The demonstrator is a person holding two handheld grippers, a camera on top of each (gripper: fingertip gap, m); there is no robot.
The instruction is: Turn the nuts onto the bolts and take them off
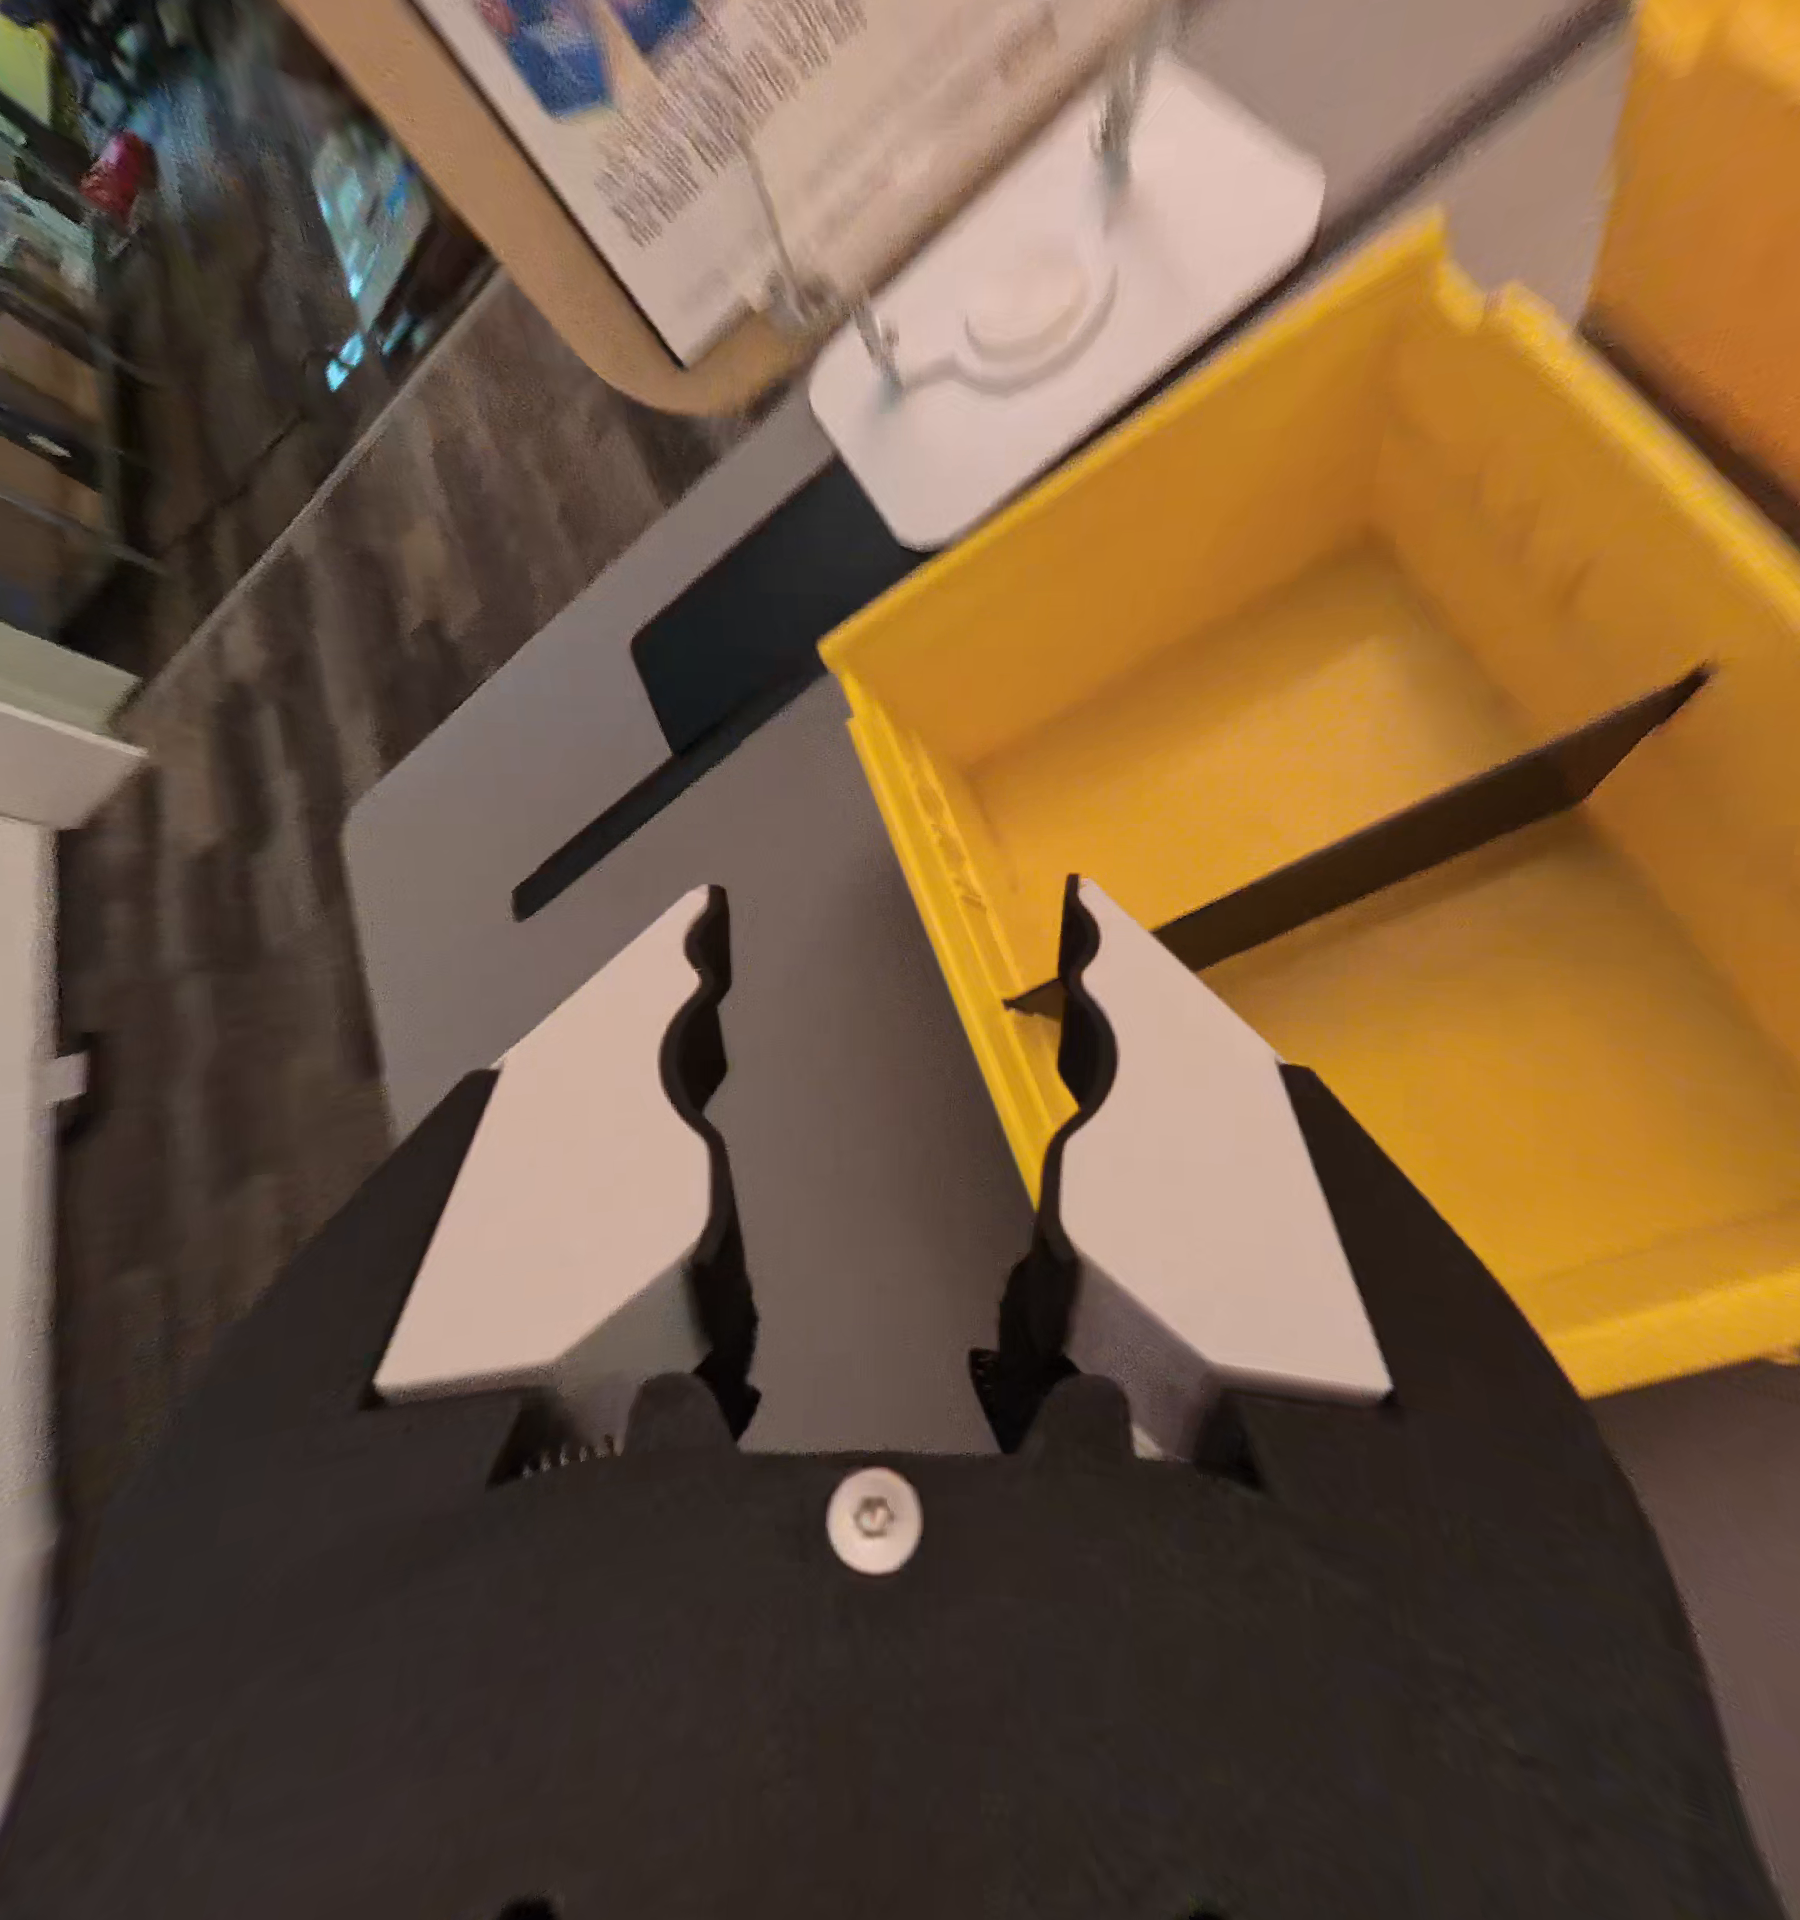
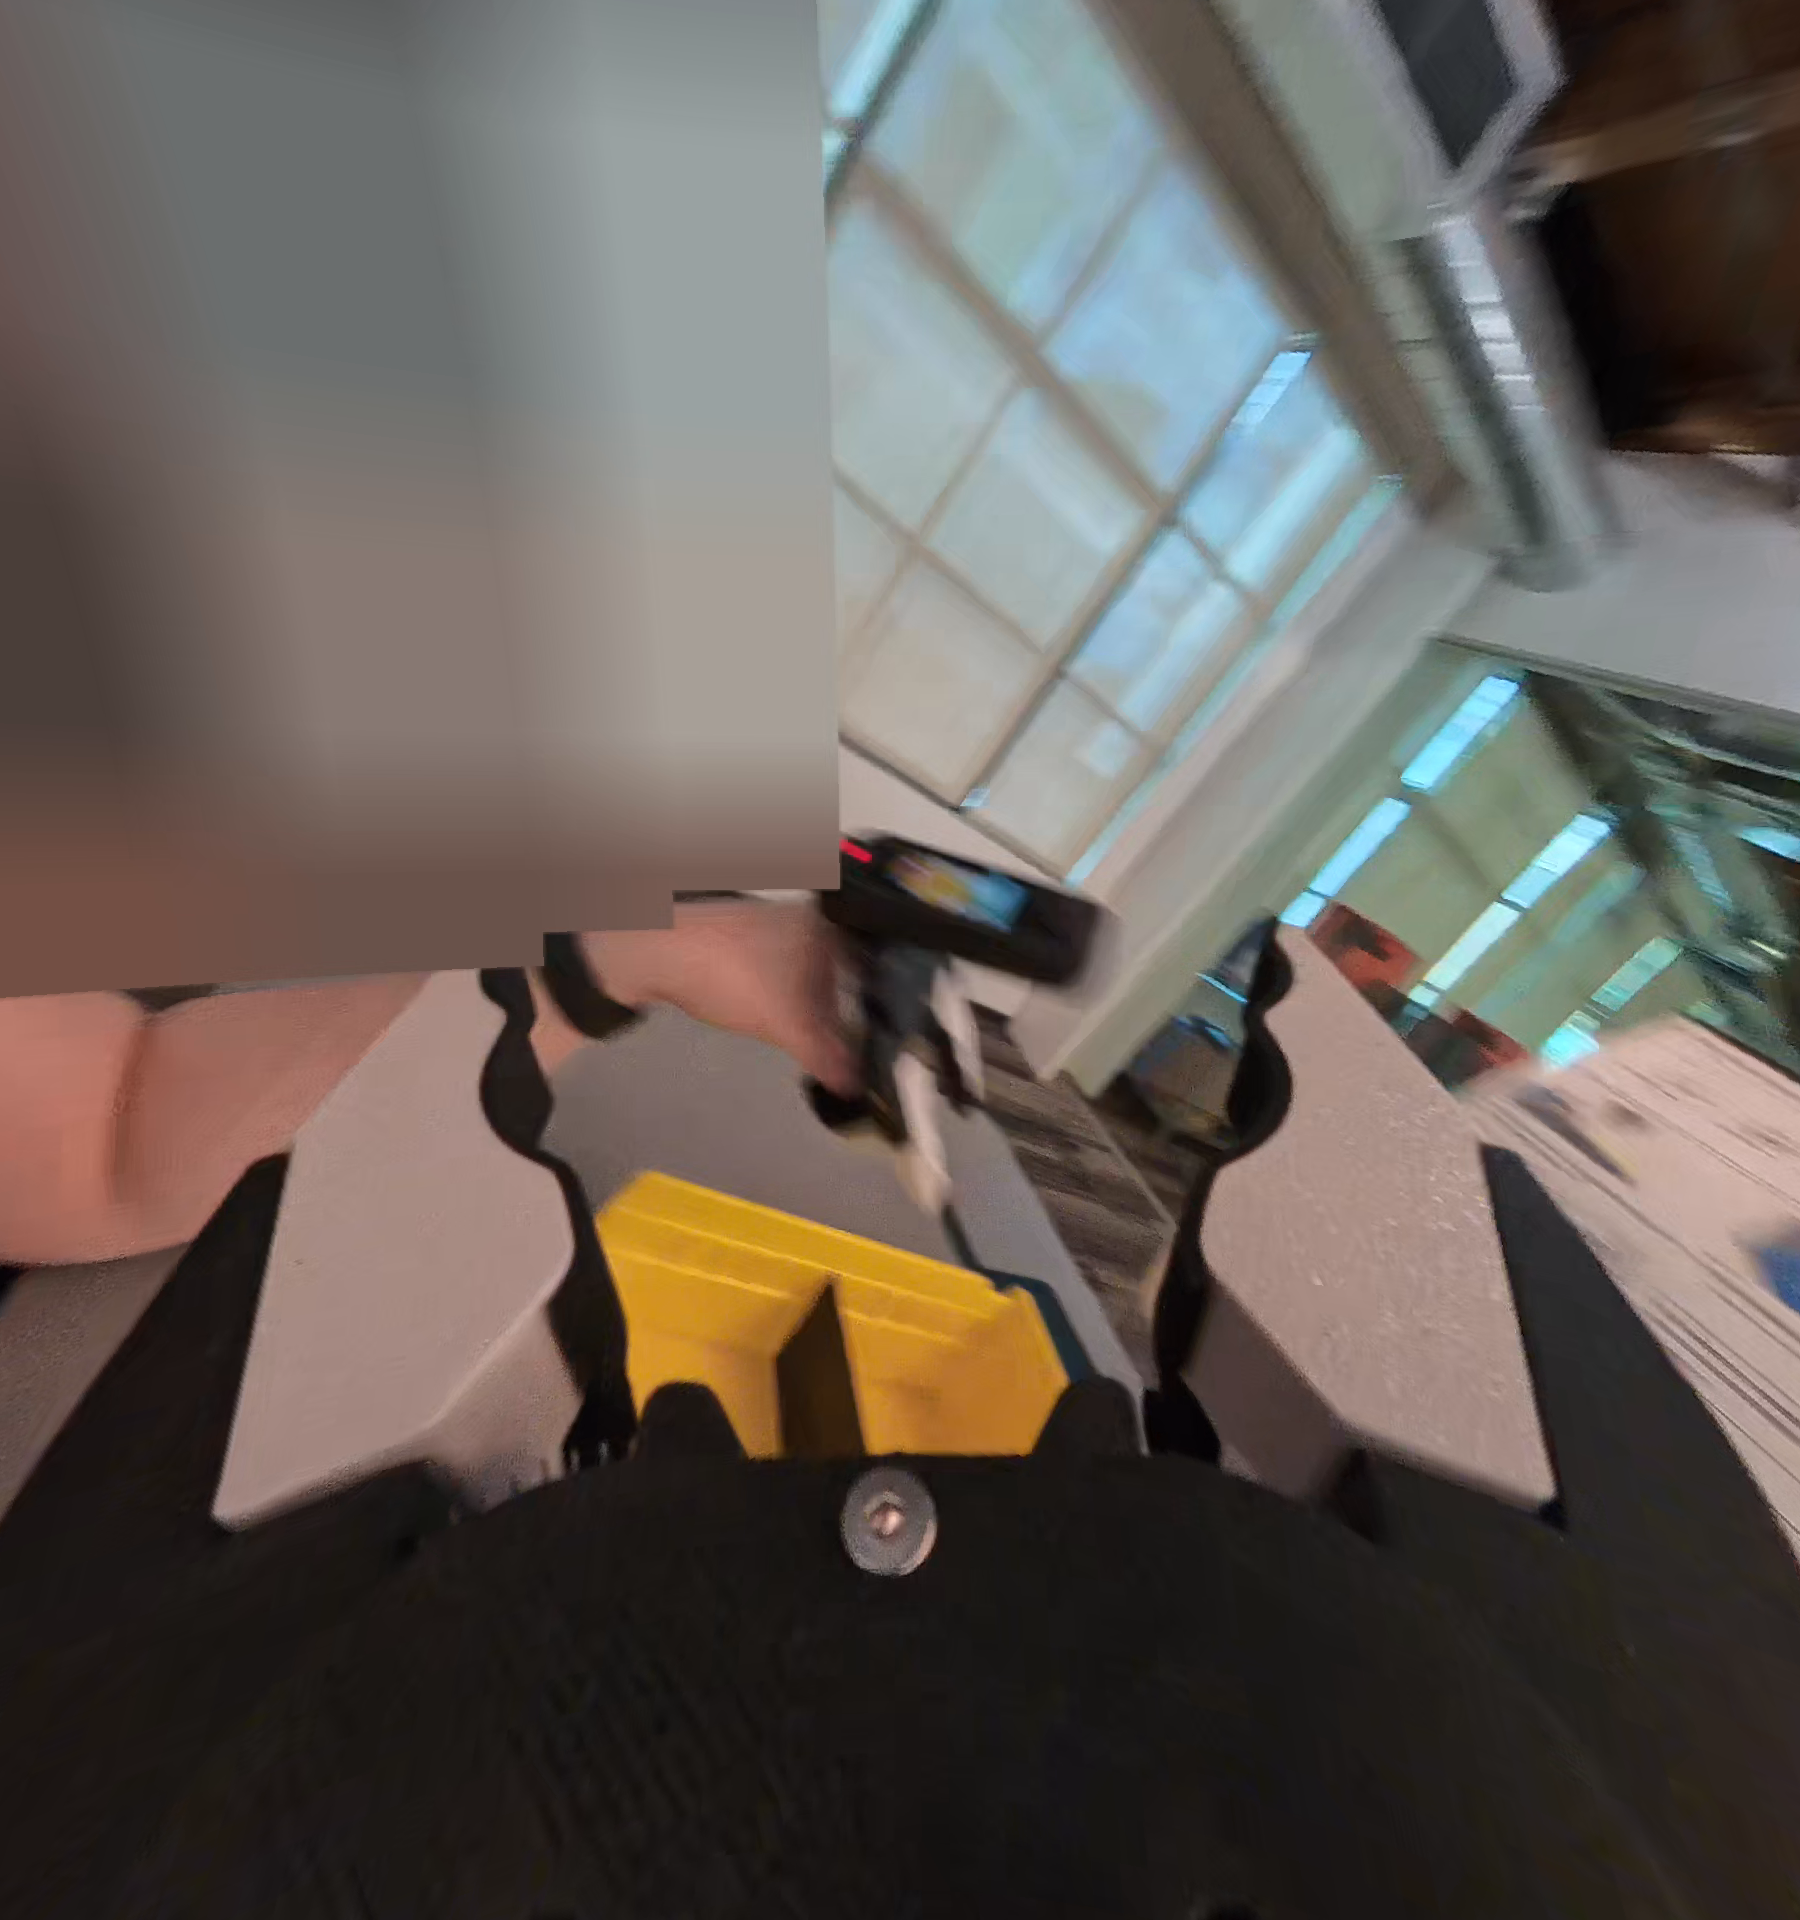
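My left gripper (image 1: 891,904) is open and empty, held above the grey table beside a yellow bin (image 1: 1395,582). The bin has a black divider (image 1: 1436,821) and both its halves look empty. A white base plate (image 1: 1072,343) with thin upright metal bolts (image 1: 1119,125) stands beyond the bin, blurred. No nuts show. My right gripper (image 2: 885,987) is open wide and empty, tilted up towards the room. Between its fingers are the yellow bin (image 2: 730,1299) and, farther off, the other gripper (image 2: 917,1049) in a person's hand (image 2: 761,987).
A second yellow bin (image 1: 1737,260) stands at the right. A black mat (image 1: 740,623) lies on the grey table (image 1: 834,1039) near its far edge. A printed sheet on a tan board (image 1: 647,145) lies behind the base plate. The floor lies beyond the table edge on the left. The left gripper's tips are roughly 30 cm from the right gripper's. Between my left fingertips and the white base plate (image 1: 1072,343) there is roughly 35 cm.
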